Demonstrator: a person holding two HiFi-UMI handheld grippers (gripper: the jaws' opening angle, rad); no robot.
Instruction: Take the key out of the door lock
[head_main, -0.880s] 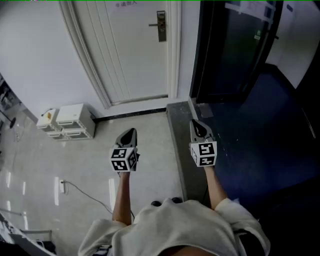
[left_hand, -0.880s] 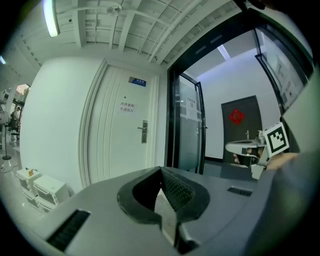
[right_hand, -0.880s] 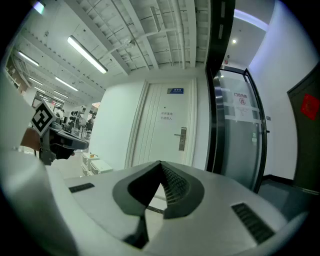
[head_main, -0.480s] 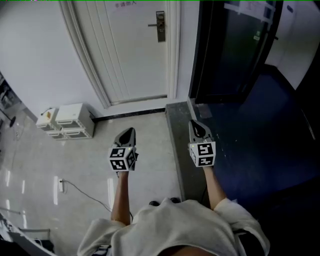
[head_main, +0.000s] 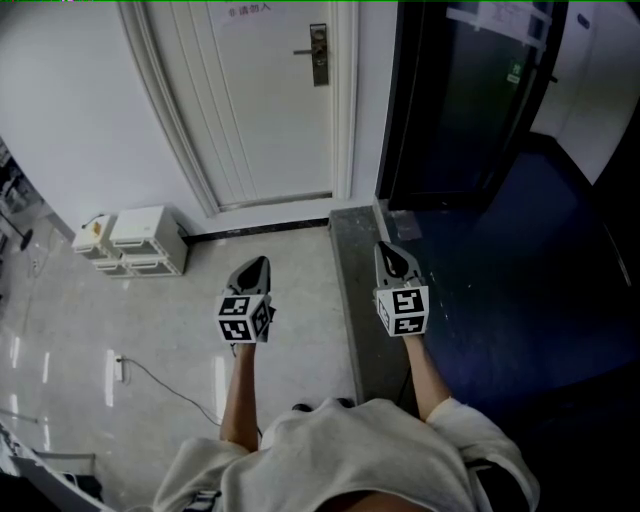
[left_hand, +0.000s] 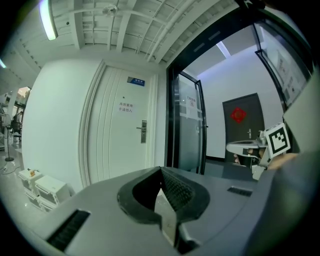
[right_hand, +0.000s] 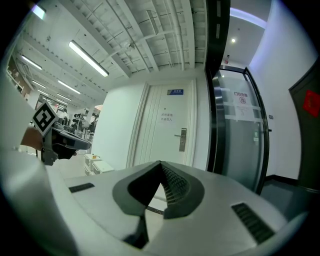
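A white door (head_main: 270, 110) stands ahead, and its metal lock plate (head_main: 319, 54) with a lever handle is far beyond both grippers. The key is too small to make out. My left gripper (head_main: 260, 262) hangs over the pale floor, shut and empty. My right gripper (head_main: 387, 249) hovers over the dark threshold strip, also shut with nothing in it. In the left gripper view the lock plate (left_hand: 144, 131) shows above the closed jaw tips of the left gripper (left_hand: 161, 169). The right gripper view shows the lock plate (right_hand: 183, 139) above the right gripper (right_hand: 160, 163).
White boxes (head_main: 135, 243) sit against the wall left of the door. A dark-framed glass door (head_main: 460, 100) and dark blue flooring (head_main: 520, 300) lie to the right. A thin cable (head_main: 165, 385) runs over the pale floor at the left.
Almost nothing differs. The right gripper has drifted slightly left and down in the head view; both grippers stay shut.
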